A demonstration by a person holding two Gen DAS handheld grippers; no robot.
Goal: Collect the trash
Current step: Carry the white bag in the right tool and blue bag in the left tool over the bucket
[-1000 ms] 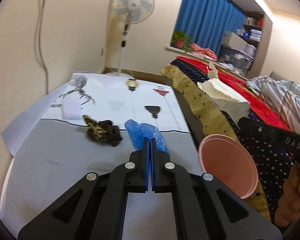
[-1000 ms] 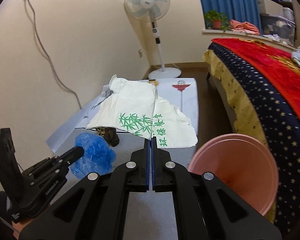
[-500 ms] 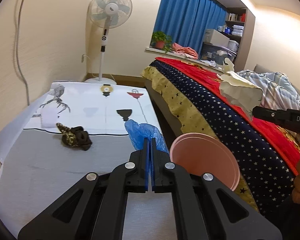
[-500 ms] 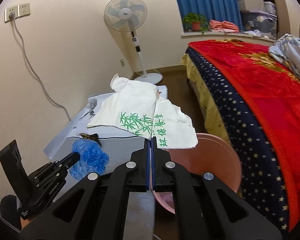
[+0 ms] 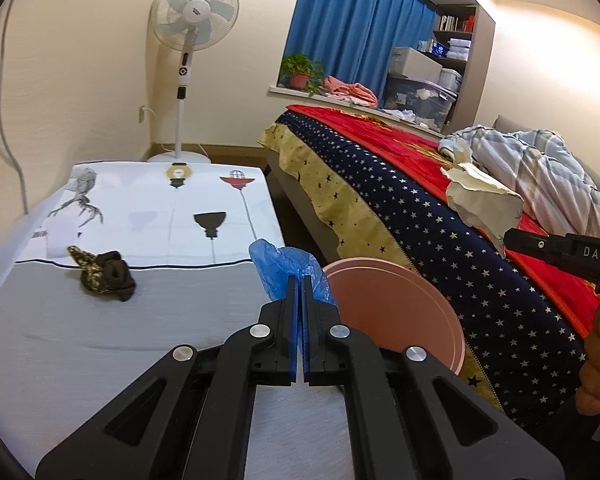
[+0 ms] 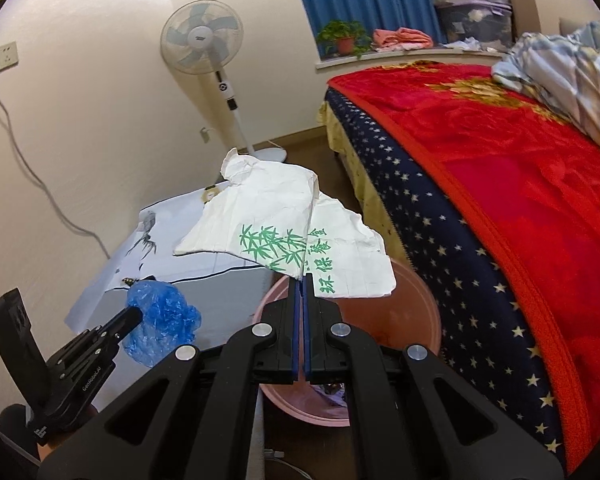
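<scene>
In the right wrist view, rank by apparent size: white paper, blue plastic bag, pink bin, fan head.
1. pink bin, though partly hidden
2. white paper, close to the lens, so possibly flattered
3. blue plastic bag and fan head look alike; the fan is far off, so no ranking.

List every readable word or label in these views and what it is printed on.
"DAS": right claw, cut off by the frame edge.
"GenRobot.AI": left claw, small.
"保" among green characters: white paper bag; the others are too creased to read.
Fan hub label: too small.
</scene>
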